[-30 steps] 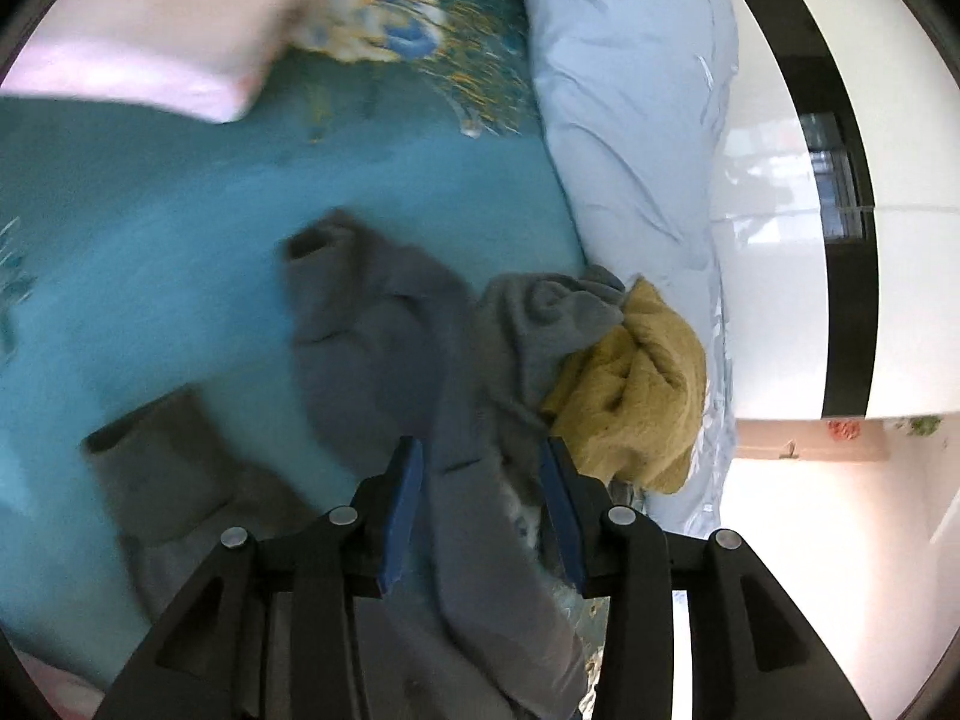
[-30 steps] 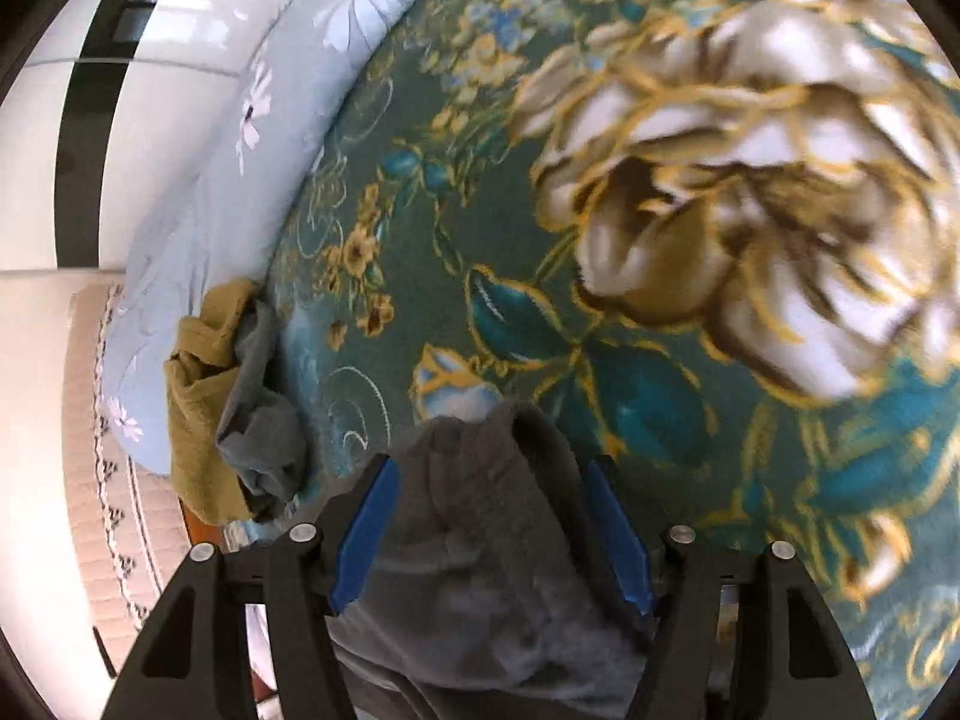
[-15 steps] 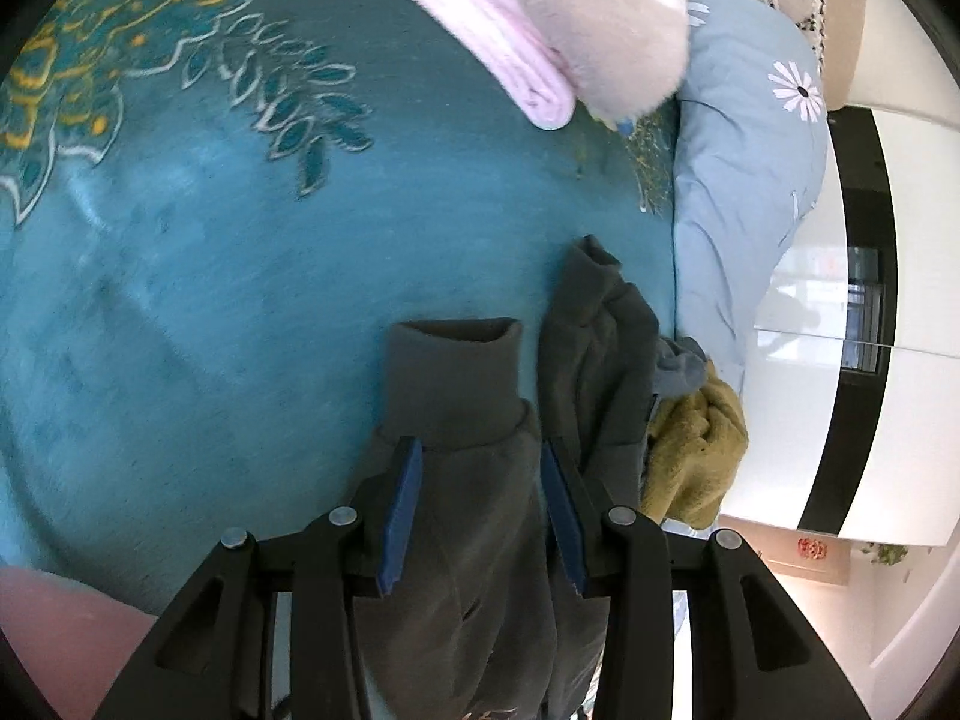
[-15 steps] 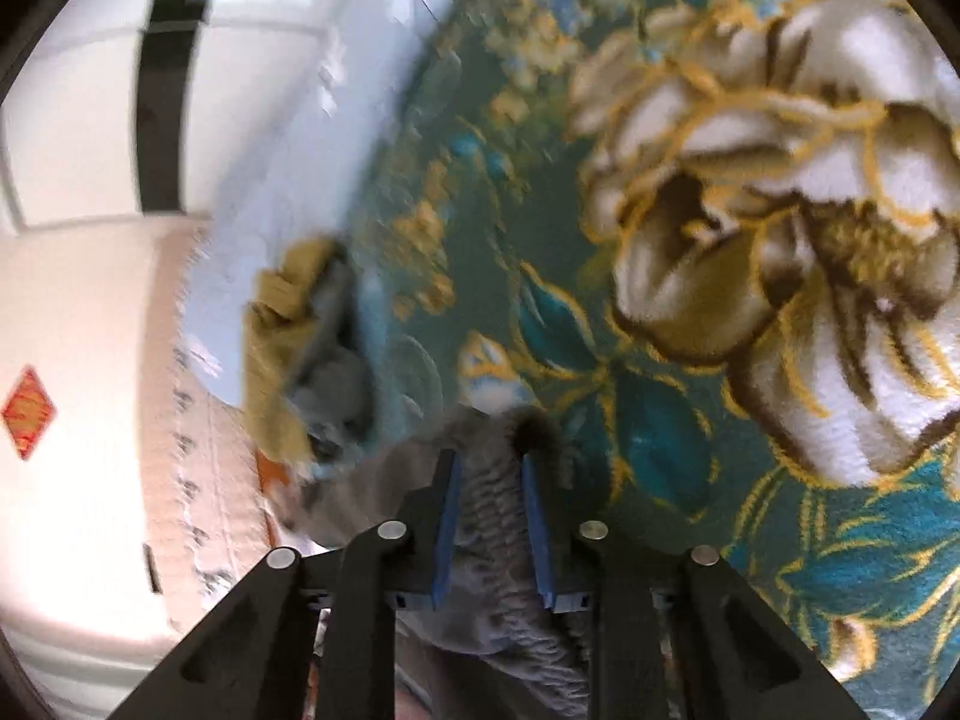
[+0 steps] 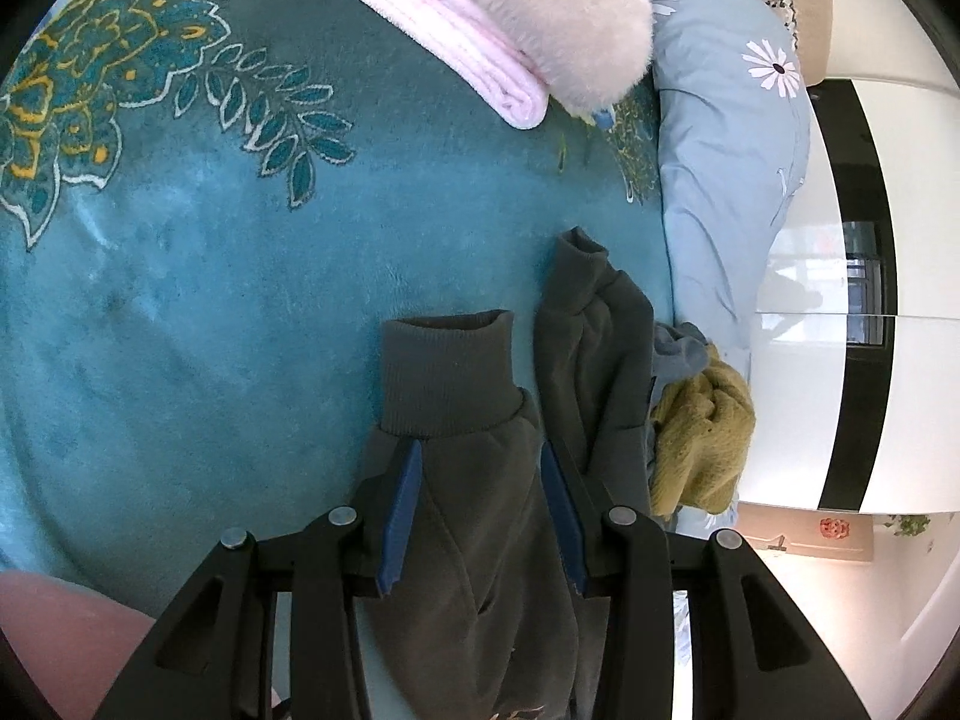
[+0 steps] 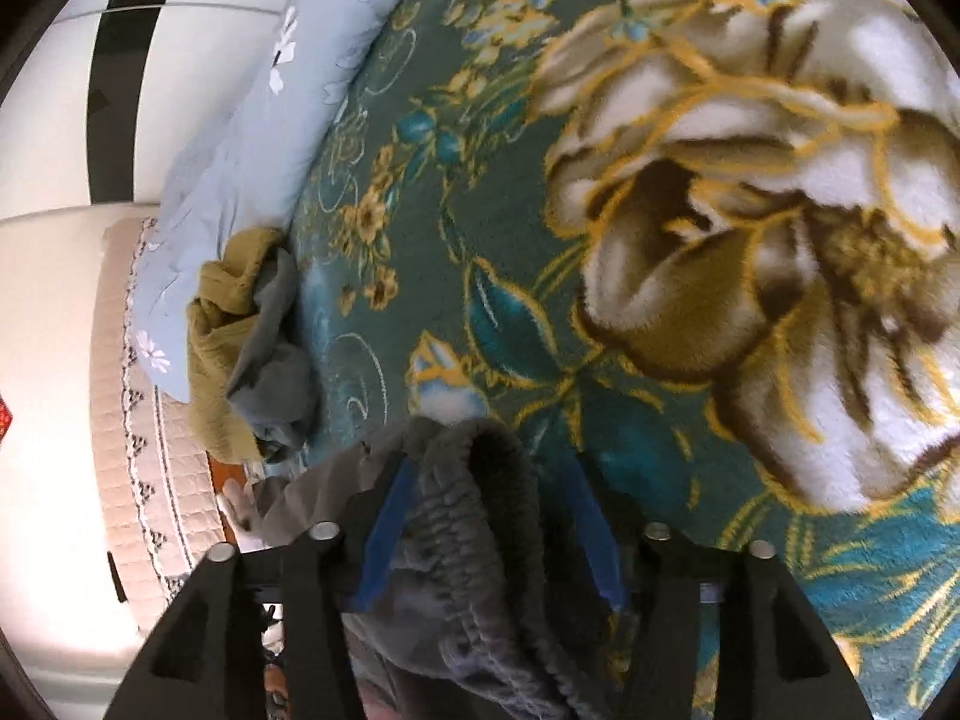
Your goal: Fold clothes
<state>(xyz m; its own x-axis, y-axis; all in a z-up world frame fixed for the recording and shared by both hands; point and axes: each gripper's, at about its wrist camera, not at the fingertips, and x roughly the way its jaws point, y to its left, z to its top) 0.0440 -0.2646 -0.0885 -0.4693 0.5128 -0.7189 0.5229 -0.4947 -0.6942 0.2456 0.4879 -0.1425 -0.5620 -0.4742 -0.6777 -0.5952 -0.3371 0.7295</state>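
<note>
The grey trousers [image 5: 480,510] run lengthwise through both: left claw [image 5: 480,504] pinches a cuffed leg; right claw [image 6: 489,525], opening, straddles the waistband [image 6: 474,540].

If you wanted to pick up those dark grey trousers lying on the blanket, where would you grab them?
Probably the ribbed cuff of the grey trousers: it lies flat on the teal blanket, thick and firm. Come from this near side, along the leg, the way the left gripper straddles it.
</note>
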